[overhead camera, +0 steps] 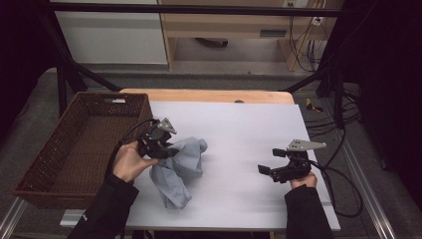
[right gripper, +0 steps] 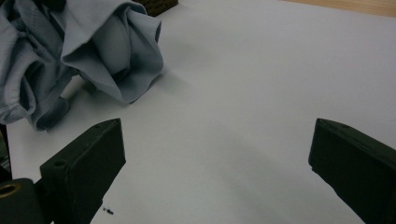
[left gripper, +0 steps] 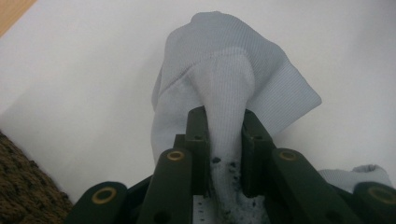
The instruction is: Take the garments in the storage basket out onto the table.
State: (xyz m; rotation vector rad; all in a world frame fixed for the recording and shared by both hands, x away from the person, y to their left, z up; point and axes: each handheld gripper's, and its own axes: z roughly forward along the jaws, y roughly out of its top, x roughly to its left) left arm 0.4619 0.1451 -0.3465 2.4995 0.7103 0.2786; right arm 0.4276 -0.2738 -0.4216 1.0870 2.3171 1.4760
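Note:
A crumpled light grey-blue garment [overhead camera: 180, 169] lies on the white table cover, left of the middle. My left gripper [overhead camera: 166, 149] is shut on a fold of it; in the left gripper view the ribbed cloth [left gripper: 224, 93] bulges up between the two jaws, pinched tight. Over at the right side, my right gripper [overhead camera: 268, 162] is held open above the bare cover, jaws wide apart and holding nothing. In the right gripper view the garment [right gripper: 84, 51] sits at the upper left, well away from the open jaws.
A brown woven basket [overhead camera: 54, 149] stands at the table's left edge, close beside the left hand. The white cover [overhead camera: 249, 129] spreads over a wooden table whose far edge [overhead camera: 209, 95] shows. Cables [overhead camera: 343, 184] trail off the right side.

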